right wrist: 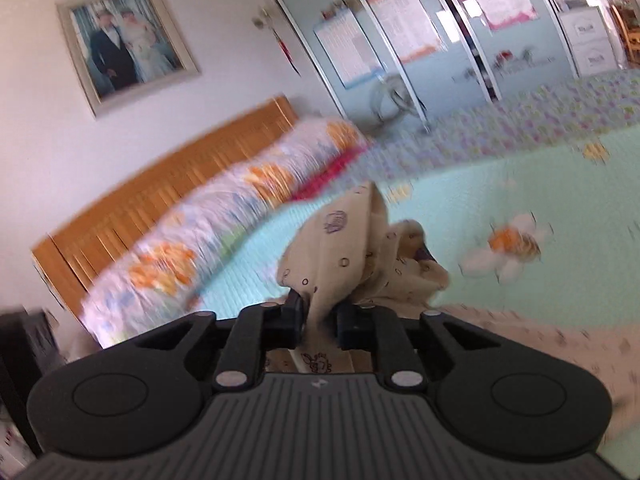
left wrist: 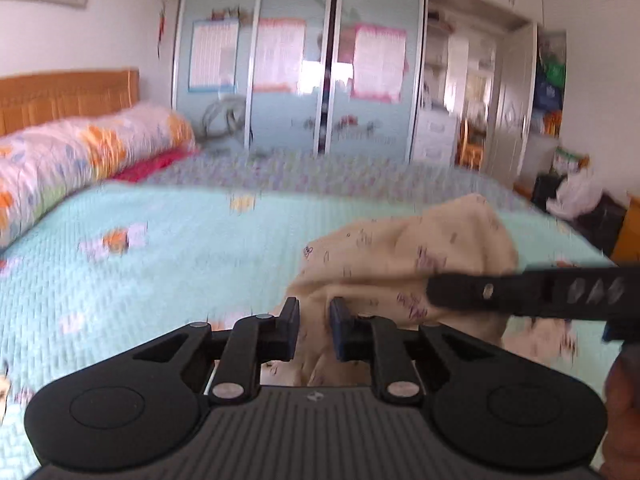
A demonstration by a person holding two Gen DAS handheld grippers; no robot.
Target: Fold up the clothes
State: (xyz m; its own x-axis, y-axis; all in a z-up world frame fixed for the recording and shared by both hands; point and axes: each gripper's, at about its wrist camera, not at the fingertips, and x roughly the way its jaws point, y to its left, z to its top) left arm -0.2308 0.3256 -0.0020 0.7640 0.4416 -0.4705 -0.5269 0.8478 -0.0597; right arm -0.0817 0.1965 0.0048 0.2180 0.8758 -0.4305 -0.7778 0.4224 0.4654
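Left gripper [left wrist: 315,322] pinching cream printed garment [left wrist: 404,264] edge | right gripper [right wrist: 319,320] clamping bunched fabric, cloth rising toward 12 o'clock | garment hanging above mint quilt [left wrist: 168,232] | likely handling soft, light, floppy; gripping hems and corners seems best

Both wrist views look forward and slightly down along their own claws, close above the bed [left wrist: 160,216], sharing the headboard [right wrist: 168,184] and mirrored wardrobe [left wrist: 296,80] beyond them.
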